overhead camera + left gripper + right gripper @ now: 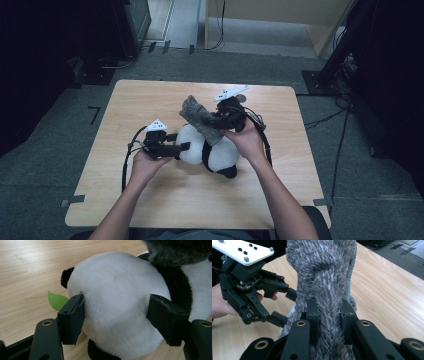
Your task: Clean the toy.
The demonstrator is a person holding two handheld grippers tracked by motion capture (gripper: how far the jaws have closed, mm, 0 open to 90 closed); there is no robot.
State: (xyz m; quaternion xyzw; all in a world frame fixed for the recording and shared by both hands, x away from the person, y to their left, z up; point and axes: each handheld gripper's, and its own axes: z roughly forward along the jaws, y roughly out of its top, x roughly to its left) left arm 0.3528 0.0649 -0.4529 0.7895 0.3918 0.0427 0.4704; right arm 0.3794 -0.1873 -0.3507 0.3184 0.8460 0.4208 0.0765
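- The panda (pixel 212 150), a plush toy, lies on its side near the middle of the table (pixel 125 100), with a small green leaf (pixel 57 300) at its far side.
- A grey fuzzy cloth (pixel 200 119), perhaps a scarf, rests across the top of the panda and rises away from it.
- The right hand-held gripper (pixel 216 120) has its jaws clamped on the cloth just above the panda; in the right gripper view the cloth (pixel 322 277) is pinched tight between them.
- The left hand-held gripper (pixel 186 147) sits at the panda's left end, jaws spread either side of the white body (pixel 117 305); the pads look to be at most brushing the fur, not squeezing it.
- Judged from this, the cloth is in hand and partly laid over the panda; wrapping or pulling it clear is left to do.
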